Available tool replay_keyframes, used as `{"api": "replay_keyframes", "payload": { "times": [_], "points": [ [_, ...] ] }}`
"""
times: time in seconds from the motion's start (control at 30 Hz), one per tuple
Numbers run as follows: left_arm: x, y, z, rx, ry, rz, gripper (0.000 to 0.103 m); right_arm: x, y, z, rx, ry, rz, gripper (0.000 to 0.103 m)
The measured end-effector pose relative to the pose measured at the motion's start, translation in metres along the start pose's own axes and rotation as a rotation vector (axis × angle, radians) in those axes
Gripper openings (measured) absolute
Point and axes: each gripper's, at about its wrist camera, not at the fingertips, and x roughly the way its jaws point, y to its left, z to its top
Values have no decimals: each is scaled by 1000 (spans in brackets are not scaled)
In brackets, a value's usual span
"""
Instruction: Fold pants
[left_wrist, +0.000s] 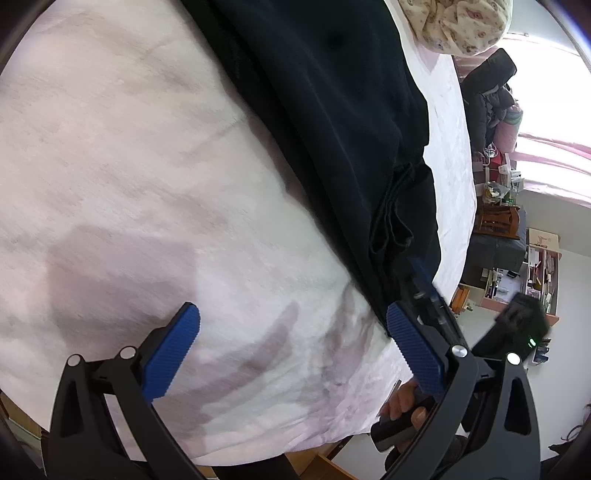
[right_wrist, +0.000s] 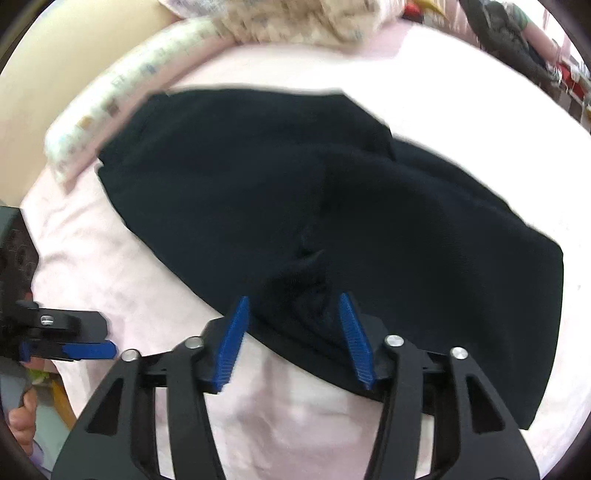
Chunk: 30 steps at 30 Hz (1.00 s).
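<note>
Black pants lie folded double on a pale pink bed sheet; in the left wrist view the pants run from the top down to the bed's near edge. My right gripper hangs over their near edge, its jaws apart. A raised bunch of black cloth stands between the blue pads, which do not press on it. That gripper shows blurred in the left wrist view. My left gripper is open wide over bare sheet, left of the pants, with nothing in it.
A patterned quilt is heaped at the head of the bed, with a rolled patterned pillow beside it. Past the bed's right edge are a dark jacket, cluttered shelves and a bright window. A hand grips a handle.
</note>
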Motion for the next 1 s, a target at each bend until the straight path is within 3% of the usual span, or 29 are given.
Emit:
{"api": "replay_keyframes", "payload": {
  "times": [0.03, 0.1, 0.23, 0.3, 0.43, 0.47, 0.53, 0.63, 0.7, 0.87, 1.0],
  "points": [
    [0, 1, 0, -2, 0, 1, 101, 3, 1, 6, -15, -8, -39, 22],
    [0, 1, 0, -7, 2, -3, 101, 10, -10, 18, 48, 19, 6, 22],
    [-5, 2, 0, 5, -1, -4, 101, -4, -49, 38, 222, -53, 101, 22],
    [-5, 5, 1, 1, -1, -1, 101, 4, -64, 51, 254, -35, 118, 22],
    [-8, 10, 1, -22, -9, -19, 101, 27, -69, 98, -23, 35, 136, 21],
    [-10, 9, 1, -15, -11, -21, 101, 34, -70, 110, -107, 72, 156, 47],
    [-15, 10, 1, 8, -17, -21, 101, 48, -76, 127, -202, 161, 227, 81],
    [-19, 13, 1, 6, -24, -22, 101, 67, -78, 140, -299, 288, 314, 81],
    [-21, 18, 2, -22, -36, -30, 101, 78, -78, 142, -359, 354, 323, 79],
    [-28, 28, 2, -60, -63, -32, 101, 104, -78, 123, -456, 549, 366, 58],
    [-30, 36, 1, -97, -77, -24, 101, 120, -77, 116, -482, 606, 383, 55]
  ]
}}
